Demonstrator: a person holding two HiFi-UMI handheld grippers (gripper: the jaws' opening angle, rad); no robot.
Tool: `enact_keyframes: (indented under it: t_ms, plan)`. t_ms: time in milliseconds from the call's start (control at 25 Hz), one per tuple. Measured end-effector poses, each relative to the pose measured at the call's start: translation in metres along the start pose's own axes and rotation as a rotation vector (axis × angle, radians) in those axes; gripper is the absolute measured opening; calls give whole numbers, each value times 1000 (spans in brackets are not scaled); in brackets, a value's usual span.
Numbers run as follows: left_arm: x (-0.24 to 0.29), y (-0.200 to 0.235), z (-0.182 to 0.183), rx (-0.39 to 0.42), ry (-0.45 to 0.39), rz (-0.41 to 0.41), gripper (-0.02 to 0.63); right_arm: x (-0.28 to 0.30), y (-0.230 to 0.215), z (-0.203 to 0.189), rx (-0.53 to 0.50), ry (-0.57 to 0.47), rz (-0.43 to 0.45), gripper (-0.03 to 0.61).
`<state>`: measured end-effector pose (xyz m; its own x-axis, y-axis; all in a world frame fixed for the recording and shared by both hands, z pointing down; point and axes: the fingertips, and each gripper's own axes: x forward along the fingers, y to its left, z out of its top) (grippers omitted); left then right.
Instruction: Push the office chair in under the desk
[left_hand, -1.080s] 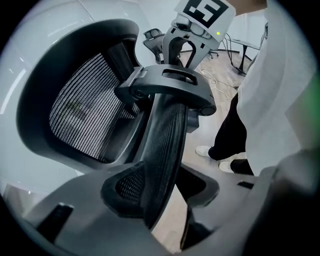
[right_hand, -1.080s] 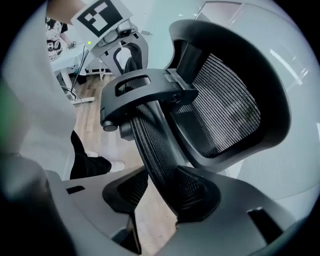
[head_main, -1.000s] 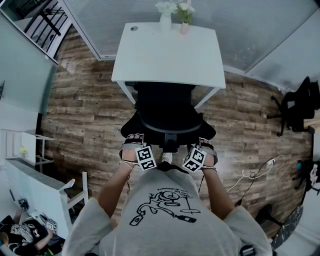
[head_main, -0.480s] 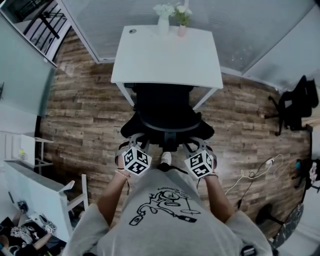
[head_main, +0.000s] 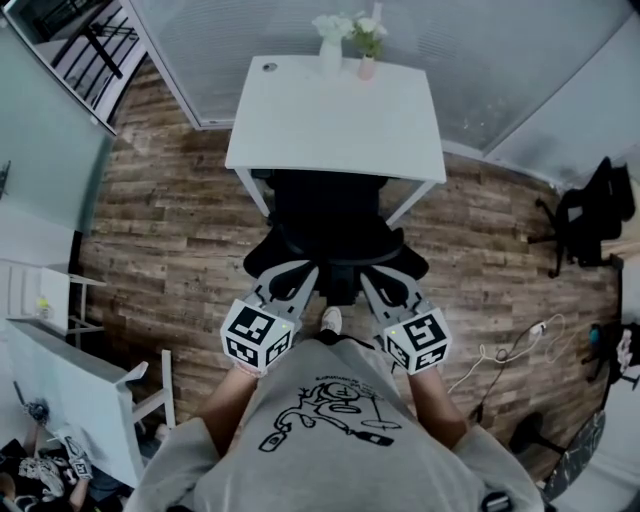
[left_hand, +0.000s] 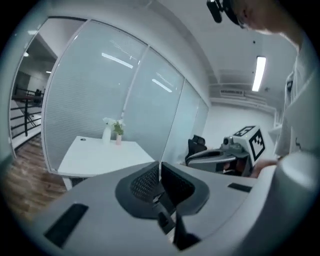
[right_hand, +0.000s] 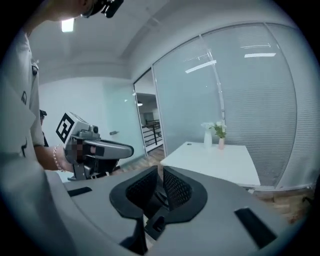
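Two grippers, the left gripper (head_main: 297, 280) and the right gripper (head_main: 378, 285), hovered by the person's chest, each clenched on nothing and clear of the office chair (head_main: 335, 225). Beyond them the chair sat tucked beneath the desk (head_main: 340, 115), backrest at its near edge. I judged the push complete, with only drawing away left. Only the head view showed the chair. The gripper views showed closed pads (left_hand: 144, 182), the desktop and the vases (left_hand: 111, 133).

The left hand-held gripper (head_main: 303, 272) and the right hand-held gripper (head_main: 368, 282) are held side by side, tips angled toward each other. On each, the jaws are closed pad to pad — nothing is gripped between them. Both forearms (head_main: 226, 405) are drawn in close to the torso (head_main: 330, 410).
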<state>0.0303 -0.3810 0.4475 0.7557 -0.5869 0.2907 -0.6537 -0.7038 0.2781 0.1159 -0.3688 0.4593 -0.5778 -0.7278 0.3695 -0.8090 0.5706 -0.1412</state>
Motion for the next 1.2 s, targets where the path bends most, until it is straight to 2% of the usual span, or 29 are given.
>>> enact_keyframes:
  t_ms: [80,160,280,440,1200]
  plan:
    - [-5,-16,20,-22,-68,-36,17,-7,7,17,-1,-33,10,57]
    - [-11,-30,36,-11,-117,-52,17,-13,16,31,-15,-59,30,55]
    - [-16,-42,47,3,-146,-49,17,-21,29,48,-47,-88,55,44]
    - [-16,-47,48,-4,-152,-54,17,-27,33,58,-36,-123,55,43]
    - [-15,-42,45,6,-143,-45,17,-25,30,61,-45,-118,41,43]
